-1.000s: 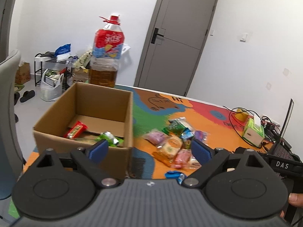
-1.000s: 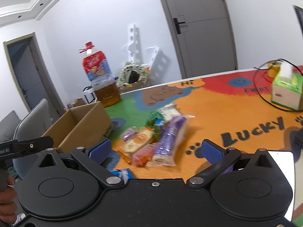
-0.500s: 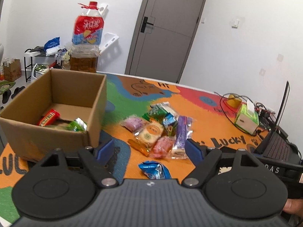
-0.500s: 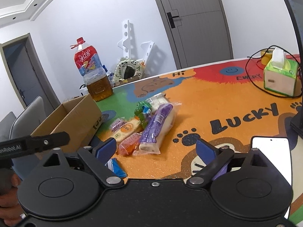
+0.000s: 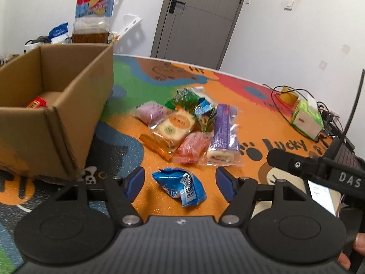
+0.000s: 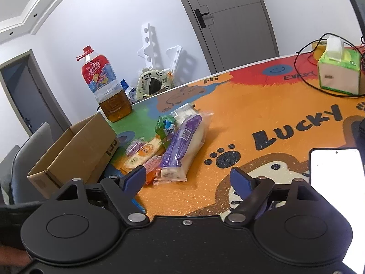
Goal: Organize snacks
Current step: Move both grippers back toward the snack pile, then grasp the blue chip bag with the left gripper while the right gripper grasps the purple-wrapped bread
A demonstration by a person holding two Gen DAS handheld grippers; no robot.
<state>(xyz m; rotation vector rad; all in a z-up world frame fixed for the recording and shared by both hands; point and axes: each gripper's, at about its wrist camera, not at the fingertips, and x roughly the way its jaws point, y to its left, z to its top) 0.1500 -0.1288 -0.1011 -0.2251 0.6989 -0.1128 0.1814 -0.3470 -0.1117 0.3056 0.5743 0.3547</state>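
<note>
The cardboard box (image 5: 68,105) is the thing to steer by: it stands open-topped on the colourful table mat (image 5: 255,123), with a red-wrapped bar (image 5: 36,102) already lying inside, and everything else waits to its right. Just right of the box lies the heap of snacks, the long purple-wrapped roll cake (image 5: 224,132) on the side farthest from the box, the orange-labelled pastry (image 5: 174,125) and the pink packet (image 5: 194,146) nearer it. Apart from the heap, nearer the person and still to the right of the box's front corner, sits a crumpled blue packet (image 5: 180,187) on its own — that looks to me like the piece in hand. The left gripper (image 5: 180,181) straddles it, jaws half-wide and just been closing, the blue pads either side of the packet and not yet pressing on it. To do this well I'd bring the fingers low enough to catch the body of the wrapper rather than a loose corner, squeeze gently since it crumples, then lift clear of the box wall before carrying it left and dropping it in. The right gripper (image 6: 188,179) hovers beside the roll cake's near end, jaws fairly wide and lately narrowing, nothing between them — best kept clear of the left hand's path to the box.
</note>
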